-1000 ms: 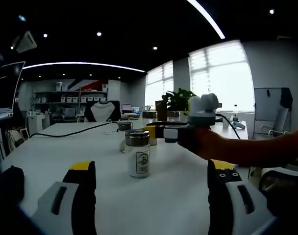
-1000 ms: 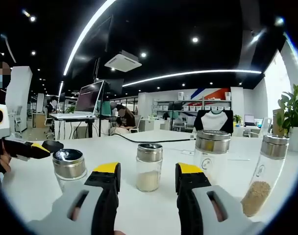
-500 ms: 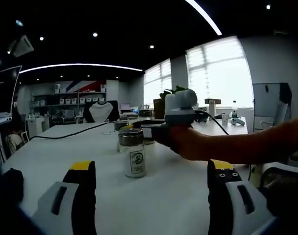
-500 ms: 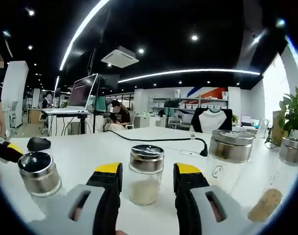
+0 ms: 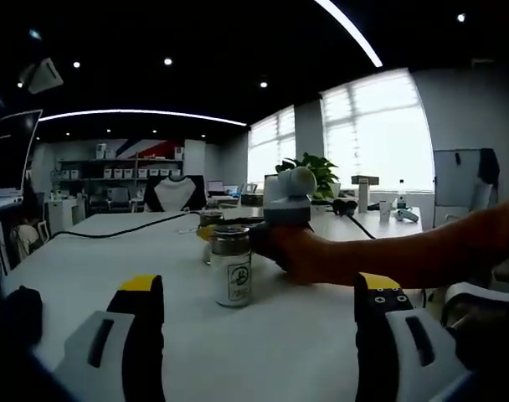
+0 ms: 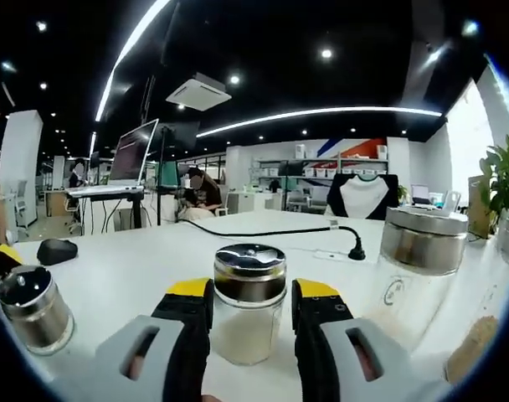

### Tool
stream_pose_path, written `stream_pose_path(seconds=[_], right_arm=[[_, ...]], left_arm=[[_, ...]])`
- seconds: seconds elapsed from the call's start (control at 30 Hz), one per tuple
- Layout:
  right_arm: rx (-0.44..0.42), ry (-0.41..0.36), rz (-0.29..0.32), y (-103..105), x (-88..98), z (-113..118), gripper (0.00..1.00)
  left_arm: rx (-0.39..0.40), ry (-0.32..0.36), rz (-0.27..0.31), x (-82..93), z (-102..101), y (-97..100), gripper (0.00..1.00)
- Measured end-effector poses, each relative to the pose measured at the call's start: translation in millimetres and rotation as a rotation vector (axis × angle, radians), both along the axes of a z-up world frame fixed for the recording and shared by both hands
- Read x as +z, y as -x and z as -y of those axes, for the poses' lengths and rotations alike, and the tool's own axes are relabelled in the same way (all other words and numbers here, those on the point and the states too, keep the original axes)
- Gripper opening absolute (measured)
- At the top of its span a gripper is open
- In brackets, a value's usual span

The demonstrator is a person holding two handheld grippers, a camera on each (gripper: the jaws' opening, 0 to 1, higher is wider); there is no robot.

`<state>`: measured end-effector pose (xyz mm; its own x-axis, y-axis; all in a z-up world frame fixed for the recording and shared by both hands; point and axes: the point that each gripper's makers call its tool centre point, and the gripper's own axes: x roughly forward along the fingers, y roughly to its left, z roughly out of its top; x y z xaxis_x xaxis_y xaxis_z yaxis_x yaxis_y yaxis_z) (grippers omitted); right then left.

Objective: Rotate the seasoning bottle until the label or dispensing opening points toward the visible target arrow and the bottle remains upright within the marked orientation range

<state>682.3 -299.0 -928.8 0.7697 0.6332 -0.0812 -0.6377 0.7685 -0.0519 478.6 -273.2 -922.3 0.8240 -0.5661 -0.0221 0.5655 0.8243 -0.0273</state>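
Seasoning bottle upright, steel cap, pale powder, between parted right jaws, left jaws wide apart

I'm viewing low over white desk: left gripper view facing windows and right gripper; right gripper view sitting close, facing shelves. Both sharing labelled bottle.

I see the seasoning bottle upright on the bench, clear glass, steel lid, pale powder inside, between my right claw's jaws
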Motion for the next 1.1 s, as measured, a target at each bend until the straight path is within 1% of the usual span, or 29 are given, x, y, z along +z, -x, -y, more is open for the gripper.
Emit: stream_pose_path(seconds=[0.07,0.17,0.27,0.37,0.4,0.5,0.57,0.63,0.7,0.8,0.87,0.97,1.1], right_arm=[[-0.003,0.022,0.017,0.4,2.0,-0.4,0.32],[0.007,0.02,0.009,1.9,2.1,-0.1,0.32],[0.007,0.027,0.013,3.8,3.1,2.6,0.31],[0.047,0.019,0.026,11.6,9.6,0.5,0.31],[0.052,0.026,0.04,14.7,14.1,0.3,0.31],[0.069,0.032,0.049,21.2,22.1,-0.1,0.31],[0.071,0.028,0.039,26.6,26.8,1.6,0.31],[0.073,0.004,0.02,33.1,30.5,4.3,0.31],[0.085,-0.016,-0.001,40.4,31.9,5.5,0.31],[0.089,-0.015,-0.027,51.6,30.6,9.3,0.31],[0.097,-0.017,-0.026,58.3,32.2,11.3,0.31],[0.098,-0.016,-0.021,69.0,37.0,16.5,0.31],[0.093,-0.027,-0.016,82.7,43.1,24.4,0.31]], left_arm=[[-0.006,-0.006,-0.003,-0.8,1.1,0.5,1.0],[-0.005,-0.015,-0.003,-1.9,1.1,0.5,1.0],[-0.007,-0.014,-0.011,-3.9,1.1,0.2,1.0],[-0.008,-0.016,-0.013,-4.8,0.9,0.1,1.0],[-0.009,-0.016,-0.011,-4.7,0.8,0.0,1.0],[-0.005,-0.011,-0.01,-3.9,-0.3,-0.4,1.0],[-0.003,-0.017,-0.007,-3.3,-0.6,-0.2,1.0],[0.0,-0.026,0.008,-1.3,-0.9,0.1,1.0],[0.002,-0.028,0.018,0.3,-0.4,0.9,0.99],[-0.001,-0.026,0.025,1.5,1.7,2.2,0.98],[0.001,-0.03,0.036,1.4,2.9,2.7,0.97],[-0.016,-0.052,0.061,0.8,5.5,3.1,0.89],[-0.01,-0.059,0.082,3.4,7.0,3.7,0.85]])
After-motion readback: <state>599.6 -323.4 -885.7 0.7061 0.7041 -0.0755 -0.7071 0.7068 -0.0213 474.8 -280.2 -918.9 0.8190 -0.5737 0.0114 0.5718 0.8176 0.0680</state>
